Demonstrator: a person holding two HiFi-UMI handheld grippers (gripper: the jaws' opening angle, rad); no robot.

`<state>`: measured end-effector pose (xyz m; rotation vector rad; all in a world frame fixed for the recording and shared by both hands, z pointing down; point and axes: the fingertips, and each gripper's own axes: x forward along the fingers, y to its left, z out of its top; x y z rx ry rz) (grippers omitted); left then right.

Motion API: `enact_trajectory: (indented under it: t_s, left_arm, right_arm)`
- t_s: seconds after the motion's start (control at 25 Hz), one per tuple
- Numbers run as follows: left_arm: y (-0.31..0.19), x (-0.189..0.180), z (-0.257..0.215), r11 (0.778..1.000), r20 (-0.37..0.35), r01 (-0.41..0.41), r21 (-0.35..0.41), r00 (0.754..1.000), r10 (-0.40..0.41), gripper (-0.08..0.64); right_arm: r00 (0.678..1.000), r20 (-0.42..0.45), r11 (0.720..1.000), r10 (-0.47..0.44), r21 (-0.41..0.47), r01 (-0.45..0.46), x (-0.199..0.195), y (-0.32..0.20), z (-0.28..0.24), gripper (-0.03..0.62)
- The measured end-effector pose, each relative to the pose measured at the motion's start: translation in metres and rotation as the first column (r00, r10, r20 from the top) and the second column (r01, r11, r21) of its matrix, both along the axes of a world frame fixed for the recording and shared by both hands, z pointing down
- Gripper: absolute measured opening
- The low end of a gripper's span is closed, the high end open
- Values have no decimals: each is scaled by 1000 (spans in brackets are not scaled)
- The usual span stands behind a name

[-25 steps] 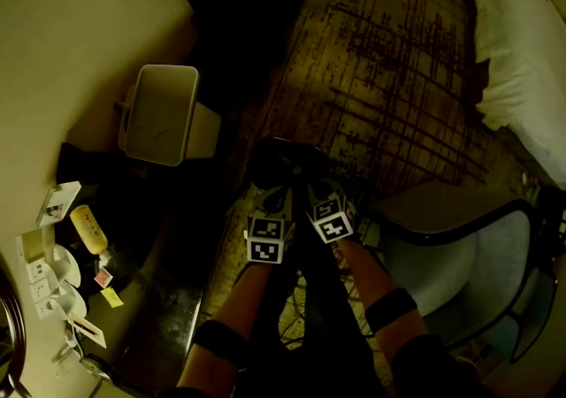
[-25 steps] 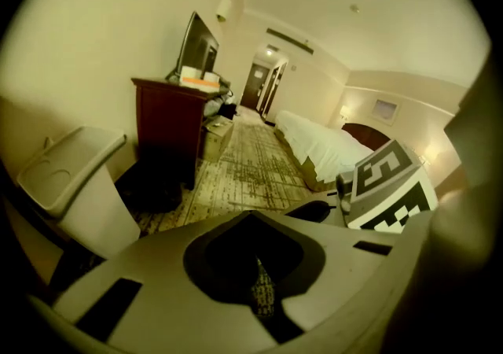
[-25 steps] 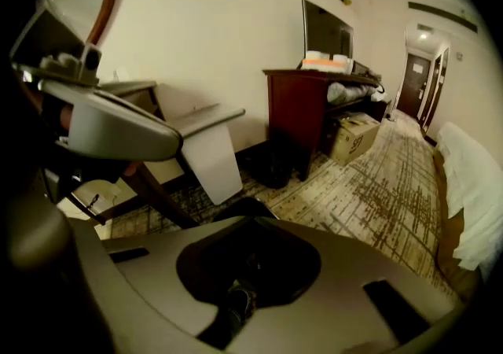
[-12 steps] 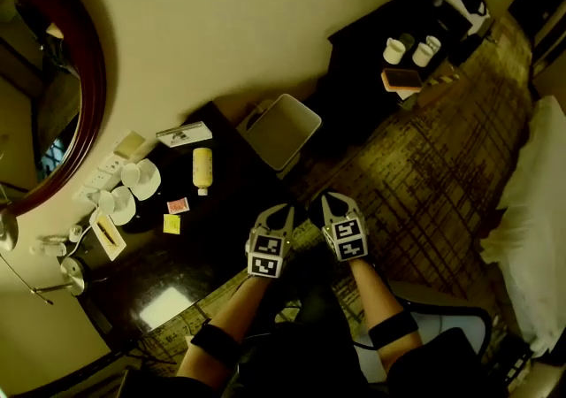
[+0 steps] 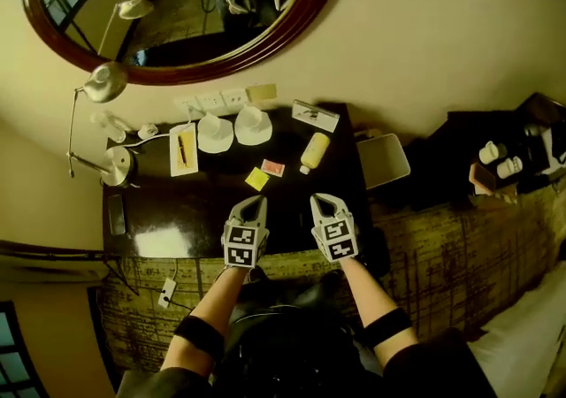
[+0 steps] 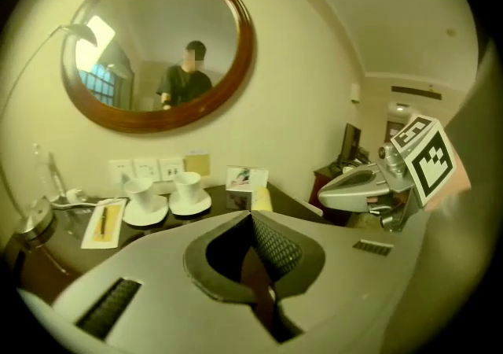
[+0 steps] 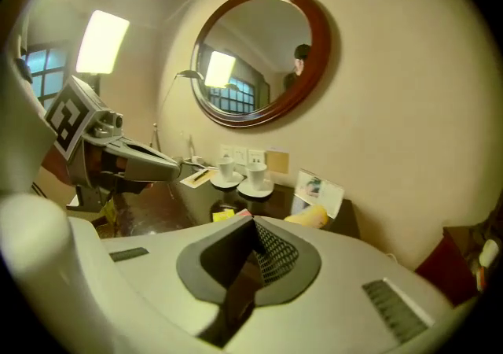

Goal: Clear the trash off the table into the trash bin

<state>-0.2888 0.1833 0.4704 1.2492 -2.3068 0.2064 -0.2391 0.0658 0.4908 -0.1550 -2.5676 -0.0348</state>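
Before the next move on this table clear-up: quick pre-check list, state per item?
1. Claws empty: ok. The left claw and the right claw have nothing between the jaws.
2. Claws open for a pick: not ok. Both are shut.
3. Trash in view: ok. A yellow bottle lies on its side on the table, with a yellow packet and a red packet nearer the claws.
4. Bin ready: ok. The trash bin stands open-topped off the table's right end.
5. Way to the packets: ok. Bare tabletop lies between; the cups stand farther back.
6. Bottle empty: cannot tell.
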Motion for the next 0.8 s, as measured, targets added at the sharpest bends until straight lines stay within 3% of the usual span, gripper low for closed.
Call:
enact_trajectory:
  t_s: [0.12,0.24,0.52,0.8]
  left_arm:
    - [60,-24,-7,992,9,125,1,992,-125,0]
    - [94,-34,-9,985,12,174,0,985,-174,0]
    - [120,-39,-1,979,-14,202,2,979,-202,0]
    - [117,-44,6,983,-30,186,2,982,-186,0]
  right_arm:
    - [992,0,992,-127,4,127,-28,53,-6,3]
    - [984,-8,984,-176,4,176,-38,83,-5,3]
    - [983,-35,984,-178,6,178,-43,101,3,3]
    - [992,-68,993,-110,28,112,-48,87,13,8]
